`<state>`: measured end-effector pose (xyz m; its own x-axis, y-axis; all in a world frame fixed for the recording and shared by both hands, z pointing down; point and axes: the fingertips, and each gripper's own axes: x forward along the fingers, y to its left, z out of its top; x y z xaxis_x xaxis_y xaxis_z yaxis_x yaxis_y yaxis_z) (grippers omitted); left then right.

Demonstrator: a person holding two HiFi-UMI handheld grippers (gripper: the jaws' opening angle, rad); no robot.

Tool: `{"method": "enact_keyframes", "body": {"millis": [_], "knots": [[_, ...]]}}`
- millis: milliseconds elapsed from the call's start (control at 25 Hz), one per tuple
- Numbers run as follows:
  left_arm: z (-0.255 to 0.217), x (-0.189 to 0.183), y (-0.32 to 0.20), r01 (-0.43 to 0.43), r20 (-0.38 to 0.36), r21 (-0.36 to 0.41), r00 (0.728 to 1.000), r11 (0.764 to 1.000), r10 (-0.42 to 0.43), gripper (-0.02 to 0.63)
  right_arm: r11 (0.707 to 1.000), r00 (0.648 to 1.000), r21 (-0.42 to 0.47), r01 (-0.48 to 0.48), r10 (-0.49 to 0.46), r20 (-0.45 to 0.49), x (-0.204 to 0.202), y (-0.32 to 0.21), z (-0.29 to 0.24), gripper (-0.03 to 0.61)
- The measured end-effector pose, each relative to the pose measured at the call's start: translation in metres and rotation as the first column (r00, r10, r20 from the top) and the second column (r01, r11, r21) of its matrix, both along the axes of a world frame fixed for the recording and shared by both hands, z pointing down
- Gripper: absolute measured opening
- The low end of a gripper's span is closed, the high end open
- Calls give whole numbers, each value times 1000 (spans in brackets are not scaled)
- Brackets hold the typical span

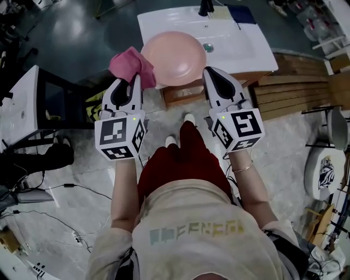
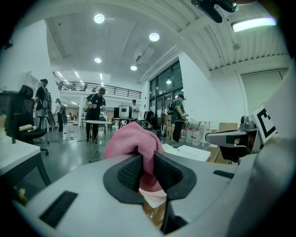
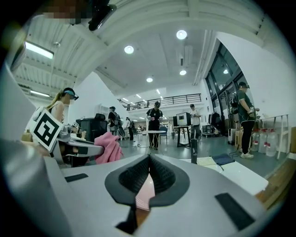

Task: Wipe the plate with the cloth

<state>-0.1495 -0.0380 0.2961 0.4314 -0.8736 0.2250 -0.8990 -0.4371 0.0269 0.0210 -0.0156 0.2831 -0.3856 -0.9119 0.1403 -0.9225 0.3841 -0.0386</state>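
Observation:
My right gripper (image 1: 209, 74) is shut on the right rim of a round pink plate (image 1: 174, 57) and holds it in the air in front of a white table (image 1: 246, 49). At the plate's left edge, my left gripper (image 1: 134, 82) is shut on a bunched pink cloth (image 1: 131, 64), which touches or overlaps the rim. In the left gripper view the cloth (image 2: 134, 141) bulges up out of the closed jaws of the left gripper (image 2: 148, 169). The right gripper view shows the right gripper (image 3: 149, 159) pinching the plate's (image 3: 144, 194) thin edge, with the cloth (image 3: 108, 147) off to the left.
On the white table stand a dark bottle (image 1: 206, 6) and a dark blue notebook (image 1: 240, 13). Wooden pallets (image 1: 306, 82) lie to the right. A white desk (image 1: 19, 104) and a black chair (image 1: 60, 93) are on the left. Cables (image 1: 54, 219) trail over the floor.

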Motion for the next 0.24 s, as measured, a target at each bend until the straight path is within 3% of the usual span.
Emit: {"method": "enact_keyframes", "body": {"millis": [240], "knots": [[-9, -9, 13, -7, 12, 30, 1000, 1000, 6, 67, 1000, 1000, 19, 3, -3, 15, -9, 13, -6, 37]]}}
